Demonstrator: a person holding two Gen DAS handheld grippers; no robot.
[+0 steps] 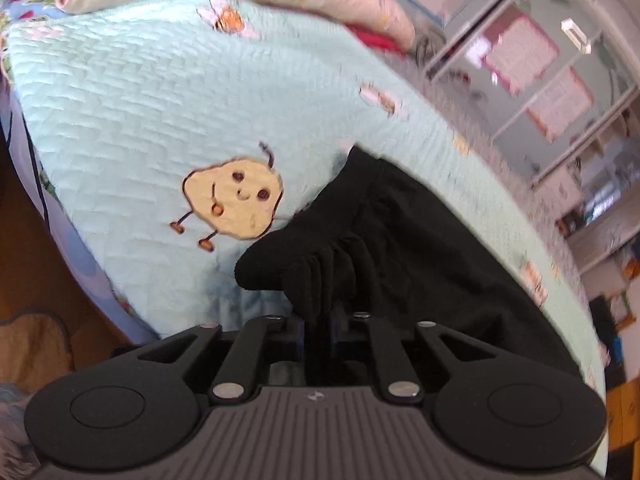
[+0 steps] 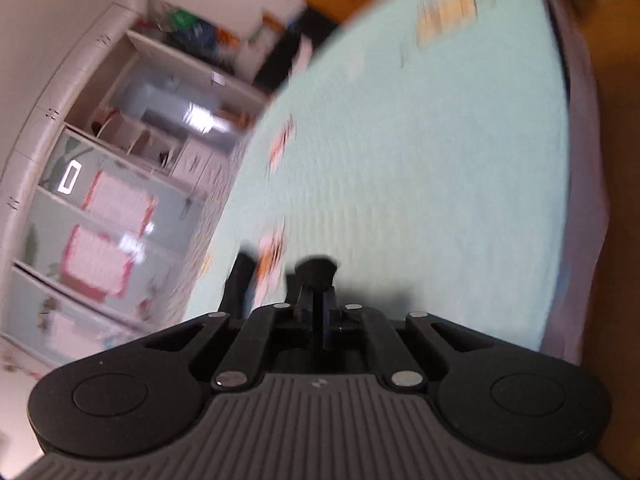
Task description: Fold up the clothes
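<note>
While the black garment (image 1: 384, 240) lies bunched rather than flat, the fold looks barely begun.

On the mint quilted bedspread (image 1: 140, 120) (the one with the cartoon potato), the cloth sits gathered in pleats right at the left gripper (image 1: 320, 320), whose jaws are clamped on that bunched edge; the rest trails away to the right. The right gripper (image 2: 320, 300) has its jaws together, and a dark scrap at its tip may be pinched fabric, though blur leaves that unsure. Spreading, smoothing and every fold remain.
</note>
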